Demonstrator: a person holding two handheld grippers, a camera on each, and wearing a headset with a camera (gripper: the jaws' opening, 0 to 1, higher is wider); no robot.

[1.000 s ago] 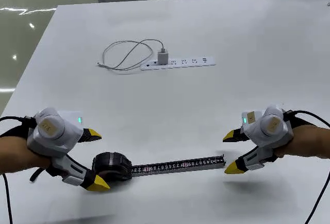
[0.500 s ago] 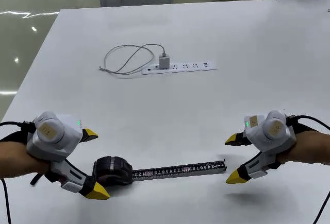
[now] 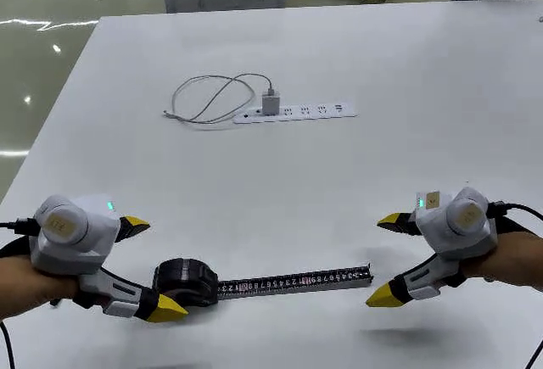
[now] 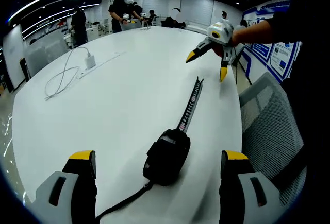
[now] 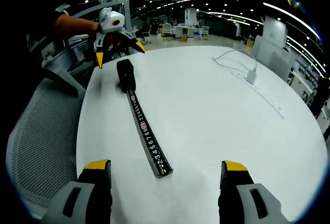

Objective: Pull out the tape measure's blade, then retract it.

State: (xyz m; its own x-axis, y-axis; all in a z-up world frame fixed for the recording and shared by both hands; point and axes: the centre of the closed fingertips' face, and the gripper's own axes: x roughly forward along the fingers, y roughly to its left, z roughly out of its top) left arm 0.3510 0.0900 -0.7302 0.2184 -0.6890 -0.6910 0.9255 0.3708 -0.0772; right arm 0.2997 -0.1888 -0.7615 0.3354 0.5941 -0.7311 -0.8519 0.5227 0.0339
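A black tape measure case (image 3: 185,281) lies on the white table (image 3: 339,174) near its front edge. Its dark numbered blade (image 3: 294,282) is pulled out flat to the right and ends at a hook tip (image 3: 369,274). My left gripper (image 3: 144,265) stands open just left of the case (image 4: 167,155), touching nothing, its yellow tips straddling the case's near end. My right gripper (image 3: 389,255) stands open a little right of the blade tip (image 5: 164,173), with nothing between its jaws. In each gripper view the other gripper shows at the blade's far end (image 4: 209,62) (image 5: 116,48).
A white power strip (image 3: 297,111) with a plugged charger and a looped white cable (image 3: 208,97) lies mid-table. A mesh chair (image 5: 46,126) stands at the table's front edge. People stand beyond the far edge.
Both grippers have drawn back from the tape measure, the left leftward off the case, the right rightward and down. Case and extended blade lie unmoved.
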